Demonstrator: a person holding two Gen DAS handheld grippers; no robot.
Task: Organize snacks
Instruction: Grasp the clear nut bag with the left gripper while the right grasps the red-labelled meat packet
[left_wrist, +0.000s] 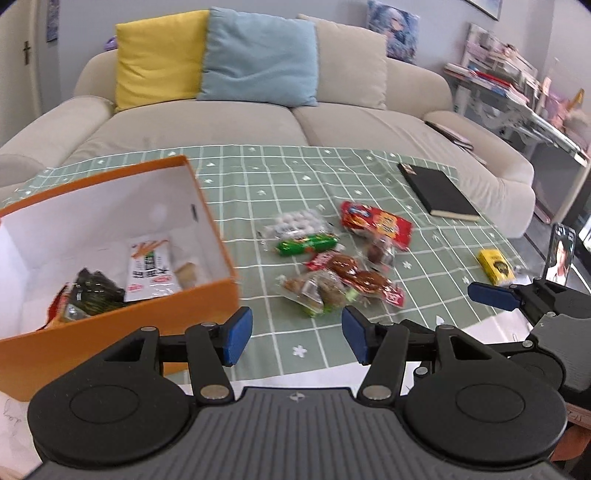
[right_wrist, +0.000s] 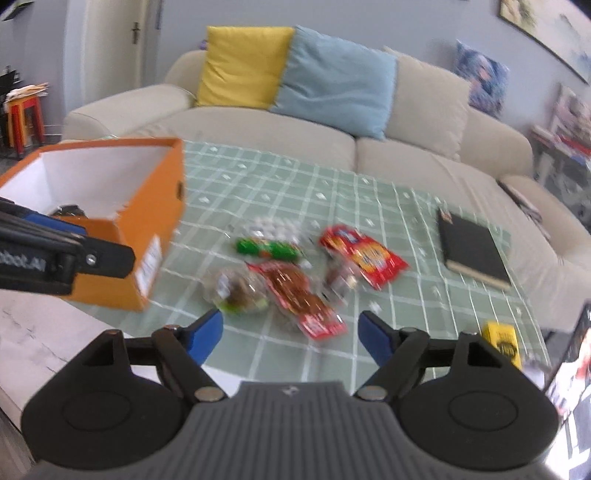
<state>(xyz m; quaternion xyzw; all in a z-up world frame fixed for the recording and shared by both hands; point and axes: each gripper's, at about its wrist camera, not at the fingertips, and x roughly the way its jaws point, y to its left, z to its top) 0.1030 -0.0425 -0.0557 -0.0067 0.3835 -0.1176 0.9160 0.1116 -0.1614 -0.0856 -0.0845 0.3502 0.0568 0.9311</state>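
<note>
Snacks (left_wrist: 332, 266) are lying loose right of the orange box (left_wrist: 207, 295); you are hovering both the left hand-held gripper (left_wrist: 295, 334) and right hand-held gripper (right_wrist: 291, 334) wide, empty, probably picking next.

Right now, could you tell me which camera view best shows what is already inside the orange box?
The left wrist view: it looks down into the orange box, showing a white packet and a dark packet on its floor. The right wrist view sees mostly the box's outer wall, with the left gripper's fingers across the opening.
</note>
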